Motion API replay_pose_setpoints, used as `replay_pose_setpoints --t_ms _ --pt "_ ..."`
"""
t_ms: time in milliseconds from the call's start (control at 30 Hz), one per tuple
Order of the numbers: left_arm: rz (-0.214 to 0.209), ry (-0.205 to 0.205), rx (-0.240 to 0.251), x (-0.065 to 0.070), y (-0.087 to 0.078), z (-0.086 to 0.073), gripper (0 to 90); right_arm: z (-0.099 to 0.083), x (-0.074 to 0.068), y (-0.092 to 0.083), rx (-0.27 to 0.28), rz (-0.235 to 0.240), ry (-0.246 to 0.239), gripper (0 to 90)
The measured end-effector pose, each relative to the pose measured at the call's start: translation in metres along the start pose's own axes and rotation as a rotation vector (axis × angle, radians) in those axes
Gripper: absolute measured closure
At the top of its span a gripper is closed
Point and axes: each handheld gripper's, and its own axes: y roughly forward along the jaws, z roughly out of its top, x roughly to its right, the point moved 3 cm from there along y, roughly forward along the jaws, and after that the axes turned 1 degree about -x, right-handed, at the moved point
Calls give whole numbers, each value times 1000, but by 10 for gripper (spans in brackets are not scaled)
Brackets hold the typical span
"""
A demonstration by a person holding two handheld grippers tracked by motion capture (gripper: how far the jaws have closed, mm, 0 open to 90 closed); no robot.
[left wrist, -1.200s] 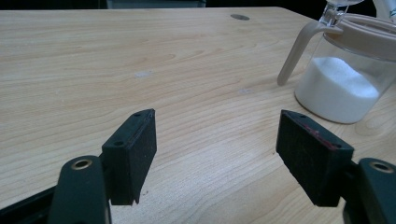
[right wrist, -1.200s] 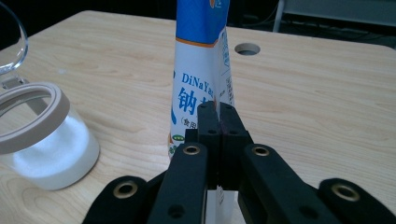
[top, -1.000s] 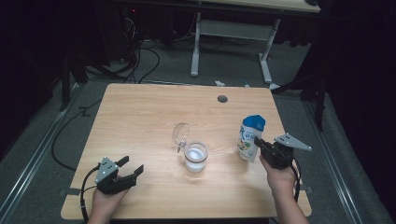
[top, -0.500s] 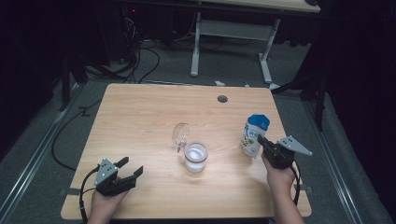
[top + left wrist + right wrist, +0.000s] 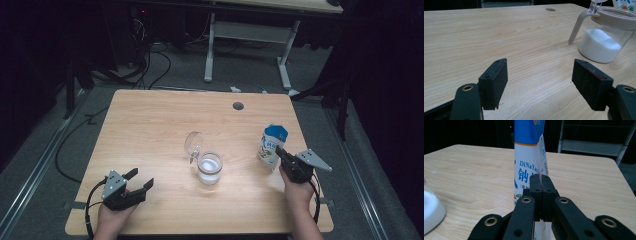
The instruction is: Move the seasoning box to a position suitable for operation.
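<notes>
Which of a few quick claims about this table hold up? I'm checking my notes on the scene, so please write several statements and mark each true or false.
1. The right gripper is shut on the blue and white pouch. True.
2. The left gripper holds the jar's handle. False: its jaws stand open over bare wood, with nothing between them.
3. The glass jar holds a white powder. True.
4. The jar's clear lid is closed. False: it is tipped up and open.
5. The pouch stands to the left of the jar in the high view. False: it is on the right side of the table, near the right gripper.
</notes>
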Motion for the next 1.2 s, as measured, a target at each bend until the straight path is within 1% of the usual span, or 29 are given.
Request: replay_pose_setpoints --t_ms 100,133,300,333,400,500,600,667,767,1200 --pt "-1 2 0 0 0 0 291 -2 0 -1 1 2 -1 887" --pt "0 2 1 0 0 0 291 -3 -1 -2 -2 1 -12 882" --pt "1 -2 2 0 0 0 291 -6 -2 -2 -4 -3 -9 880" --pt "1 -2 1 0 0 0 291 -6 -2 -3 -4 -2 -8 879" --pt "2 -1 0 -1 0 -1 291 -6 -2 -3 -4 -2 -21 864" --pt "4 1 -3 -1 1 -1 291 -6 -2 -3 -10 1 -13 864" --pt "4 0 -2 -1 1 -1 291 -6 -3 -3 -13 1 -16 865" --pt "4 0 -2 -1 0 -1 291 -6 -3 -3 -11 -2 -27 866" --pt "3 -2 -2 -1 1 -1 291 -6 -3 -3 -15 -1 -21 861" --pt "4 -7 1 -2 0 -1 291 -5 -4 1 -20 -3 -10 786"
